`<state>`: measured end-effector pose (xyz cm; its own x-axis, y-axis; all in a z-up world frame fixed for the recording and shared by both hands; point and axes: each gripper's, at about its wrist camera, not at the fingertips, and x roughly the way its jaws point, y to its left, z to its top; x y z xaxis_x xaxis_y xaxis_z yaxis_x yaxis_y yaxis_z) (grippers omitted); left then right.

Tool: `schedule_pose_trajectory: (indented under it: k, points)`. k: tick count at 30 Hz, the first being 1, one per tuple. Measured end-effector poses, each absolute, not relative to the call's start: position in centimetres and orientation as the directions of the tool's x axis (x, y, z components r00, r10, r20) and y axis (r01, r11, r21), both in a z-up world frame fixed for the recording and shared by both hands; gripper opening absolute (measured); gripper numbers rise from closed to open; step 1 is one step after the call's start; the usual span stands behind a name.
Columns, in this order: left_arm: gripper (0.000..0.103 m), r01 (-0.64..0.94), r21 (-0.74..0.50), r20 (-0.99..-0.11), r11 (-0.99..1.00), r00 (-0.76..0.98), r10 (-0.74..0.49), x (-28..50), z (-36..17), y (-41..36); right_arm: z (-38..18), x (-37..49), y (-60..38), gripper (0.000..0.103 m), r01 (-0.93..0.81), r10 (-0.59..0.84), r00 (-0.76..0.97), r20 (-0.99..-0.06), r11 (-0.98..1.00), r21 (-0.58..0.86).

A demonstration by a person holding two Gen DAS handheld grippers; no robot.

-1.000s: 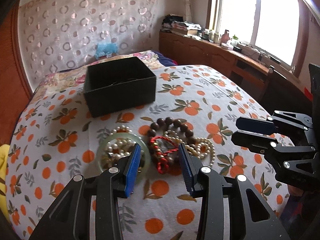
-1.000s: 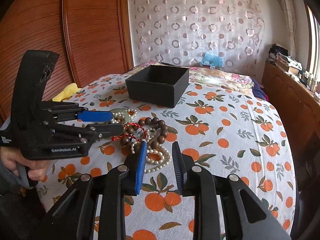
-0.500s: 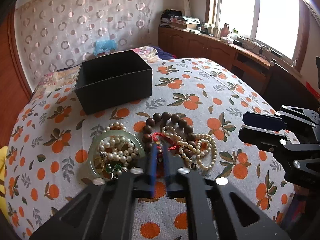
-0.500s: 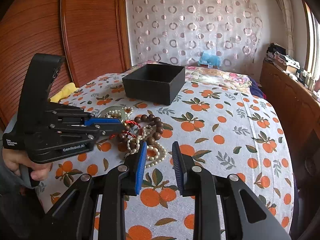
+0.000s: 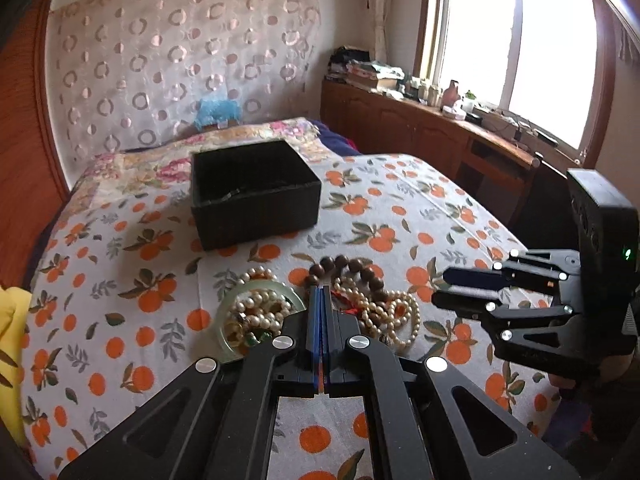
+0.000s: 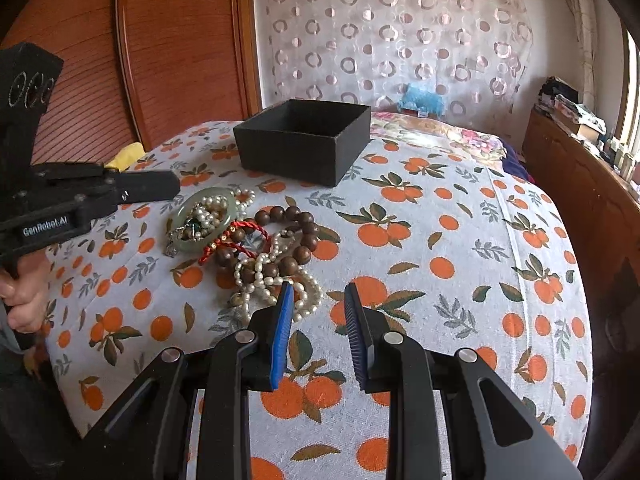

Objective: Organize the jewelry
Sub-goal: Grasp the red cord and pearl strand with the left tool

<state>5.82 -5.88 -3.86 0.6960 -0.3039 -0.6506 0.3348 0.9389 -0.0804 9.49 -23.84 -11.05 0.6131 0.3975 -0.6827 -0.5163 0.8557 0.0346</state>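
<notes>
- Orange-printed white cloth (image 6: pixel 460 208) covers the bed, and the jewelry lies in one loose heap on it, on the near side of an open black square cardboard box (image 6: pixel 304 140).
- The box stands upright on the cloth, well apart from the heap; from the left wrist view a thin dark item lies on its floor, too small to identify.
- A pale green jade bangle (image 6: pixel 188 240) lies flat at the left end of the heap, with a bunch of small cream pearl strands (image 6: pixel 208 210) piled inside and over its ring.
- A bracelet of large dark brown wooden beads (image 6: pixel 298 236) curves just beside the bangle, and a twisted red cord (image 6: pixel 240 242) crosses between them, touching both.
- A longer cream pearl necklace (image 6: pixel 276 280) is coiled at the near end of the heap, tangled with the brown beads.
- The left gripper (image 5: pixel 322 300) has its blue-padded fingers pressed together with no visible gap. Its tips sit at the heap between the bangle and the brown beads, just by the red cord; whether anything is pinched there cannot be told.
- The right gripper (image 6: pixel 318 300) has its fingers parted by a moderate gap with nothing between them. It hovers just above the near edge of the pearl necklace.
</notes>
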Motion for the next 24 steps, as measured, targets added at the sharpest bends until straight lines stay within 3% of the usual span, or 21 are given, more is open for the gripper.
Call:
schedule_pose_trajectory:
  k: [5,15,16,24]
  points:
    - [0.016,0.350,-0.084,-0.695,0.933,0.651,-0.307,6.8,-5.8,-7.1,-11.1,9.5,-23.7,0.028,-0.516,0.399,0.614,-0.681,0.856,0.036]
    - [0.015,0.346,-0.096,-0.737,0.933,0.605,-0.301,8.7,-7.8,-7.8,-11.0,9.2,-23.9,0.028,-0.513,0.402,0.617,-0.676,0.857,0.042]
    - [0.006,0.351,-0.098,-0.733,0.931,0.607,-0.306,8.5,-7.7,-7.9,-11.0,9.2,-23.9,0.028,-0.513,0.402,0.617,-0.677,0.857,0.042]
    - [0.006,0.339,-0.100,-0.655,0.935,0.686,-0.318,6.3,-4.3,-6.5,-11.4,9.9,-23.7,0.028,-0.529,0.392,0.597,-0.700,0.848,0.024]
